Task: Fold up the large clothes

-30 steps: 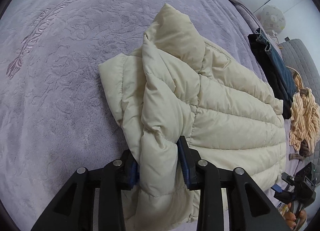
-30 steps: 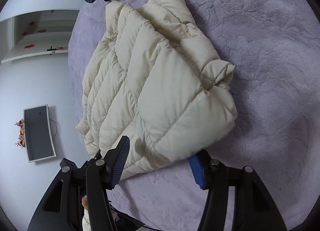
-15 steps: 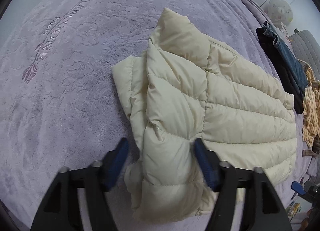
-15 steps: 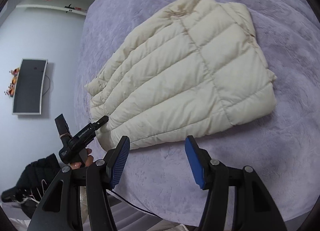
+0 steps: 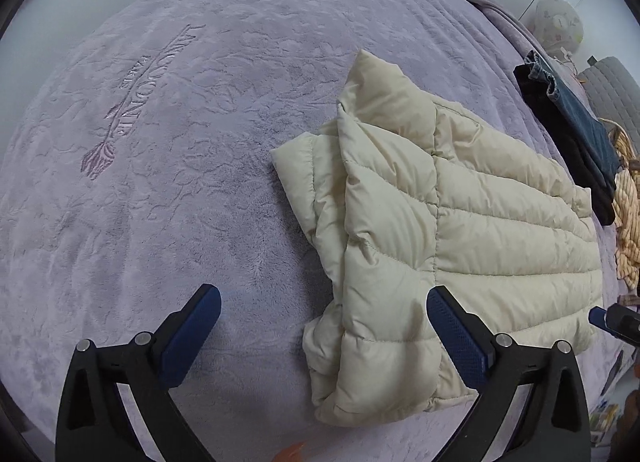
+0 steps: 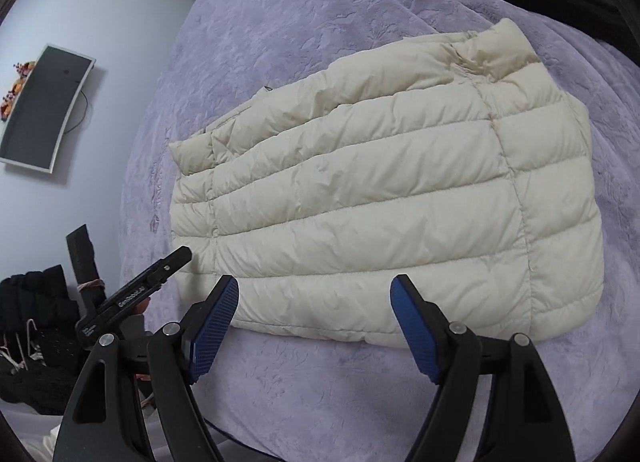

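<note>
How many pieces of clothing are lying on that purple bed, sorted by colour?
Cream: 1, the puffer jacket
Black: 1, a dark garment at the bed's edge
Blue denim: 1, jeans lying on the black one
Yellow striped: 1, a crumpled piece beside them
Total: 4

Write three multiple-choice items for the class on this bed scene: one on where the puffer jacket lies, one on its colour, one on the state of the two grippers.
1. The jacket lies on:
A a purple blanket
B a wooden floor
C a chair

2. The jacket is:
A red
B cream
C black

3. The left gripper and right gripper are:
A both clamped on the jacket
B both open, holding nothing
C one clamped, one open

Answers: 1 A, purple plush surrounds it; 2 B, pale cream quilting; 3 B, blue-padded fingers stand spread, clamping nothing.
</note>
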The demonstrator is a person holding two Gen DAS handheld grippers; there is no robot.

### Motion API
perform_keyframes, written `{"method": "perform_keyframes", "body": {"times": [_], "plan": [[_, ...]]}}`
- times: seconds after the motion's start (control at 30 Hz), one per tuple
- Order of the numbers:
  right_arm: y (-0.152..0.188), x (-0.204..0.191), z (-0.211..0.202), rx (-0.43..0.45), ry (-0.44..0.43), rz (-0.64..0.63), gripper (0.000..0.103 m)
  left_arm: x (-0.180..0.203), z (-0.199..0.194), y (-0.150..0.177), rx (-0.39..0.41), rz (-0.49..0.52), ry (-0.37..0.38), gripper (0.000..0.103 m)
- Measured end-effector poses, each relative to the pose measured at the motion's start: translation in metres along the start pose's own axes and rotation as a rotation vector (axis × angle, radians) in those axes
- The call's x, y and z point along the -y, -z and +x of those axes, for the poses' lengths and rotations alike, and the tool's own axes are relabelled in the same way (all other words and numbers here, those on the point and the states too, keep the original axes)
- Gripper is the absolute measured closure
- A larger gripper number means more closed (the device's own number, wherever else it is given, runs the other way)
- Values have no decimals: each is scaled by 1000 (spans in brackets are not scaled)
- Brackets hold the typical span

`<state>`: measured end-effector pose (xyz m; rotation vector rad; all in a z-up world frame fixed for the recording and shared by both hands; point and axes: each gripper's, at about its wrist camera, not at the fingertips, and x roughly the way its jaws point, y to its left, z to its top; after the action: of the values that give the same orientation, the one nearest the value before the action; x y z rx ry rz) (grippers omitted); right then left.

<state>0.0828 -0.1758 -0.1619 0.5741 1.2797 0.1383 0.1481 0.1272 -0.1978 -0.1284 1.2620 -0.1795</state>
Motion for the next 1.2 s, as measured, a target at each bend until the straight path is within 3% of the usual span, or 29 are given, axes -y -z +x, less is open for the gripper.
{"method": "perform_keyframes", "body": {"times": [0.2,0.23,0.27,0.3,0.33,0.37,0.6,0.83,1.2], "plan": [[-11,-4,12,21,78,-43,23,-24,2,-1,-2,-63,30,0],[-13,-6,13,29,93,-57,34,-27,3,-2,-3,-71,40,0],[-15,-8,13,32,110,-73,54,-31,4,-3,-6,-77,59,0],[-18,-8,15,30,126,-87,63,-34,6,-3,-10,-84,83,0],[-20,-9,18,29,133,-100,80,-38,7,-4,-14,-92,111,0],[-23,-9,20,31,133,-112,87,-41,9,-5,-18,-103,139,0],[-45,-10,50,50,144,-166,87,-54,27,-12,-44,-143,294,0],[-56,20,101,-8,90,-101,92,-44,50,-17,-70,-120,401,0],[-48,35,115,-1,44,-104,92,-3,80,-25,-124,-43,480,0]]}}
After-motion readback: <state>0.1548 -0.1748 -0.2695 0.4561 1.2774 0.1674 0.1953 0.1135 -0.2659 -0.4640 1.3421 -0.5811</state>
